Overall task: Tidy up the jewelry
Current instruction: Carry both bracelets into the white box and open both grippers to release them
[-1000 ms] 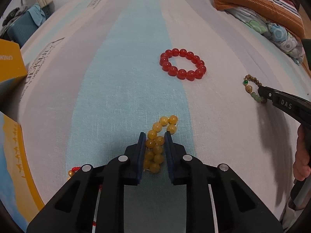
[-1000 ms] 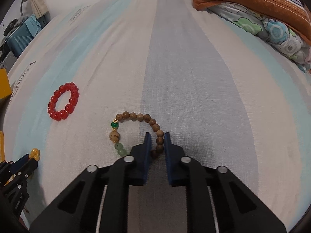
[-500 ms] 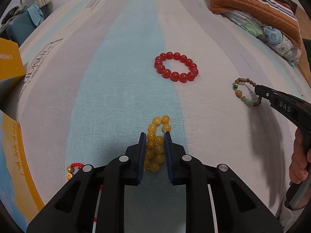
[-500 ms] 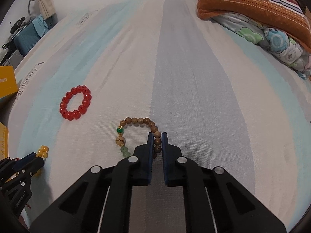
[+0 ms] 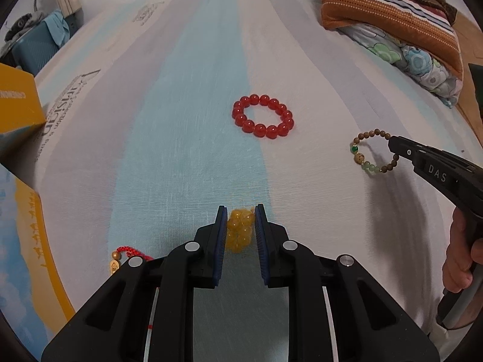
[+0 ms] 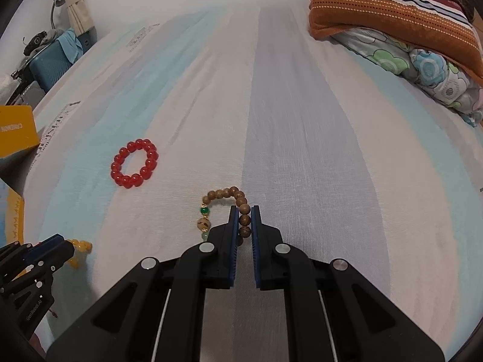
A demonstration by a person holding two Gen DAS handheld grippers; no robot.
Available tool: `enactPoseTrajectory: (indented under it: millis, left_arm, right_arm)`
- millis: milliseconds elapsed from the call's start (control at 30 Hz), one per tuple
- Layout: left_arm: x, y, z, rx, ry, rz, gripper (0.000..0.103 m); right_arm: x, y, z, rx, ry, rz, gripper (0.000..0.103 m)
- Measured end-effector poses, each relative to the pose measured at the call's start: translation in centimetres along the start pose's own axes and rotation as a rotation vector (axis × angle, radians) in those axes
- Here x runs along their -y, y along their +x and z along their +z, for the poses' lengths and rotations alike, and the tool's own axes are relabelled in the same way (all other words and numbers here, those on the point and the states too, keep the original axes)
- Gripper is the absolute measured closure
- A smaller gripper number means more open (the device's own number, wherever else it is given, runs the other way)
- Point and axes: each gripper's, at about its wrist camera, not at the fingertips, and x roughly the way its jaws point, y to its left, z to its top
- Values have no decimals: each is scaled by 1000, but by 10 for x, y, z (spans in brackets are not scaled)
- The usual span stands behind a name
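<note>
My left gripper (image 5: 240,211) is shut on a yellow bead bracelet (image 5: 239,230), bunched between its pads and lifted off the striped bedsheet (image 5: 187,138). My right gripper (image 6: 244,209) is shut on a brown wooden bead bracelet (image 6: 241,208) with a green bead and pale beads; the loop hangs to the left of its fingers. From the left wrist view, that bracelet (image 5: 374,150) dangles from the right gripper (image 5: 392,144), held by a hand (image 5: 462,259). A red bead bracelet (image 5: 263,116) lies flat on the sheet ahead, also the red bracelet (image 6: 134,163) at left in the right wrist view.
A red cord with a gold charm (image 5: 120,256) lies by my left gripper. A yellow box (image 5: 18,102) and a yellow-edged printed box (image 5: 27,241) sit at the left. Folded blankets (image 6: 392,24) are piled at the far right. A blue case (image 6: 48,63) stands beyond the bed.
Both grippers have risen with their bracelets. The yellow bracelet came off the sheet and bunched between the left pads. The right jaws closed tighter on the brown beads.
</note>
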Motion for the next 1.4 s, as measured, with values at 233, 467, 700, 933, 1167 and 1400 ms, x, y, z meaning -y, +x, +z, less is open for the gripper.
enactPoseTrajectory:
  millis: [233,467,700,933,1167,1400]
  left_arm:
    - [2,-17,-1,18,2,1,85]
    - [2,-43,-5,47,1,8,85]
    - [-6,-80,-13,90,-13,26,85]
    - [-26,-116,-26,132,-48,43,85]
    - [-58,-152,-37,179,-103,64,85]
    - [-101,-191,-54,228,-179,97,85]
  right_arm:
    - [-5,-20,-1,17,-3,7,96]
    - [-11,-46,-5,41,-7,17,96]
    - [-23,-75,-12,72,-22,35,96]
    - [-41,-107,-17,106,-17,69,96]
    - [-88,-143,-16,151,-75,90,96]
    - [-150,-166,-23,179,-142,132,96]
